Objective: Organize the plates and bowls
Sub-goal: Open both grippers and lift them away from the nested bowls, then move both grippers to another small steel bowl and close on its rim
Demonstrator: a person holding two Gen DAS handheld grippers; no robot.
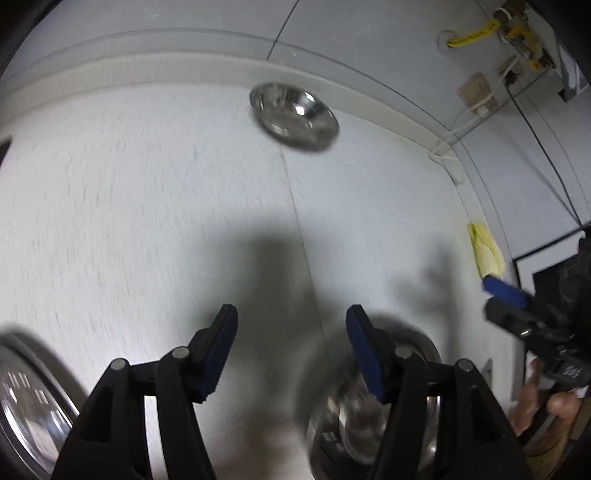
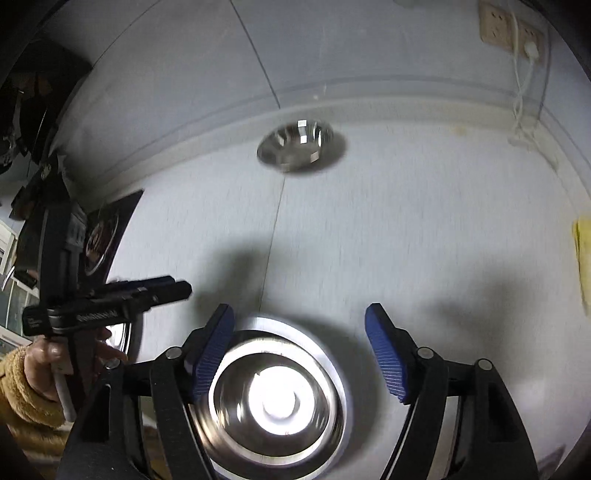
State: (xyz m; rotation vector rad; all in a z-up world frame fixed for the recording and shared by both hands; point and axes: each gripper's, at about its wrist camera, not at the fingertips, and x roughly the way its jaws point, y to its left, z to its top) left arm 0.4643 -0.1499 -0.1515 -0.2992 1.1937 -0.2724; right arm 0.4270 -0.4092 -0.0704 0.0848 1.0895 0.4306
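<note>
A white countertop (image 1: 147,206) carries several steel dishes. One steel bowl (image 1: 293,118) (image 2: 301,147) stands alone near the back wall. My left gripper (image 1: 291,307) hangs open over bare counter, nothing between its fingers. A blurred steel bowl (image 1: 369,417) lies below its right finger, and a steel plate (image 1: 26,402) is at the lower left. My right gripper (image 2: 299,306) is open above a steel bowl (image 2: 277,398) that sits in a wider steel dish (image 2: 258,321); its pads do not touch it. Each gripper shows in the other's view: right gripper (image 1: 498,301), left gripper (image 2: 181,284).
A yellow cloth (image 1: 485,251) (image 2: 583,258) lies at the counter's right edge. Wall sockets (image 2: 509,29) with a white cable sit at the back right. A dark slab (image 2: 107,236) lies at the left end. A hand in a yellow fleece sleeve (image 2: 22,387) holds the left gripper.
</note>
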